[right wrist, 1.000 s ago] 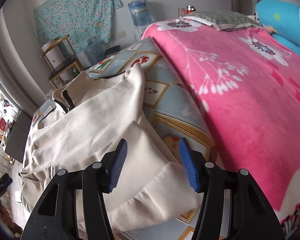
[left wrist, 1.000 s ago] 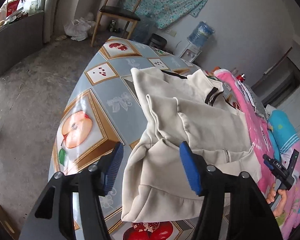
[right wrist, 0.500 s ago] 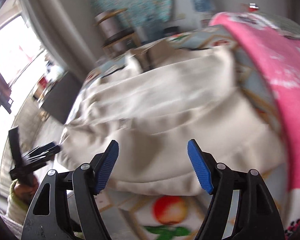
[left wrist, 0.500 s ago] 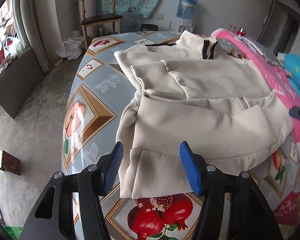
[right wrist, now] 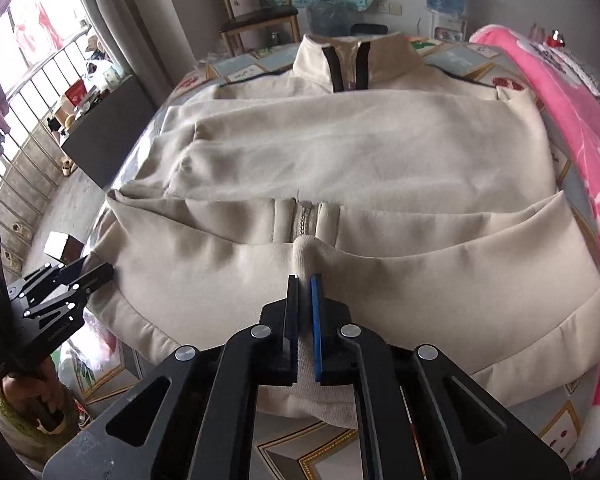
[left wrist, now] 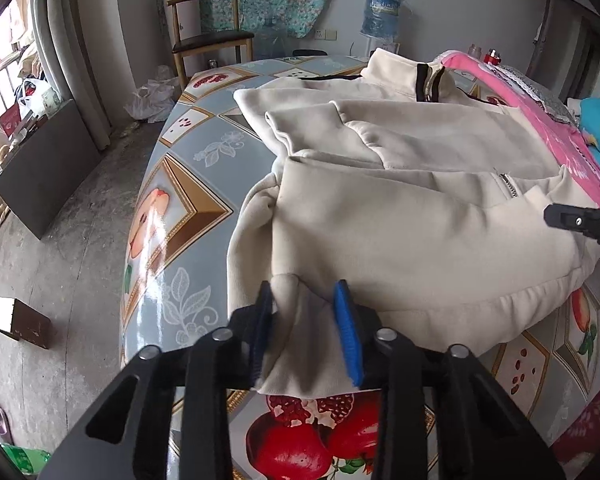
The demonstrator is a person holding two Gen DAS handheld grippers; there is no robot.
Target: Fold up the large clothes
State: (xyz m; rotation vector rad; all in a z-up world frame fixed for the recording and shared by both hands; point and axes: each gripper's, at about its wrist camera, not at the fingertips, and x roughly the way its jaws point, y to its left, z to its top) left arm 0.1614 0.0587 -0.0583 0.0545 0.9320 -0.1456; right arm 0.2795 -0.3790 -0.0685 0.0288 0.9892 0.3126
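Cream fleece, one zip-up jacket (left wrist: 400, 200), is spread front-up on the fruit-patterned table (left wrist: 188, 176), with both sleeves already laid across the chest and the collar pointing away. At the left, the hem's left corner is pinched in the left gripper (left wrist: 306, 332), whose jaws are narrowed onto the cloth. Further right, the hem near the zip is clamped in the right gripper (right wrist: 305, 320), its jaws almost touching. Two holds along one edge are presumably taken so the hem can be lifted evenly and carried toward the collar. Beside the table's right side, one pink blanket (right wrist: 556, 112) is seen.
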